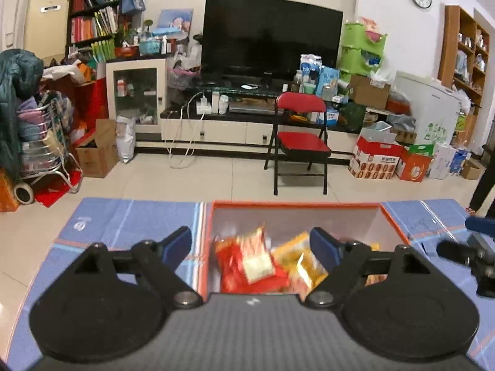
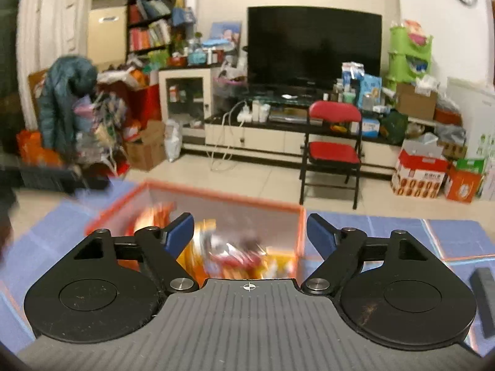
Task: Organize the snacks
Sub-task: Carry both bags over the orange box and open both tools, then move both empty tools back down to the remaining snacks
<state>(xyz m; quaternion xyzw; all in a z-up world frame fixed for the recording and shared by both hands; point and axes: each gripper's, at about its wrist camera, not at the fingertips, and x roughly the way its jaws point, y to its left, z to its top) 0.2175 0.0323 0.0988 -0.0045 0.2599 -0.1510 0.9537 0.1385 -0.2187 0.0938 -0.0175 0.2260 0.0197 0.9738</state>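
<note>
A: How does the left tool (image 1: 250, 244) stand?

B: Spread wide, its blue-padded fingers (image 1: 176, 244) apart and holding nothing. It hangs level above the orange-rimmed open cardboard box (image 1: 297, 205), pointing toward the room.

A: And the snacks?

B: Inside that box. A blurred red-and-white crinkly snack packet (image 1: 255, 256) lies on a heap of red wrappers, just beside a yellow-orange foil snack packet (image 1: 301, 258). Neither touches the fingers.

A: The right tool (image 2: 250, 232)?

B: Also wide, empty, level over the same box (image 2: 216, 193), nearer its right wall. The packets below it are too blurred to tell apart.

A: What carries the box?

B: A table under a blue cloth with pale stripes (image 1: 130, 219). A red folding chair (image 1: 298, 137) stands on the tiled floor beyond, before a large black television (image 1: 272, 37).
</note>
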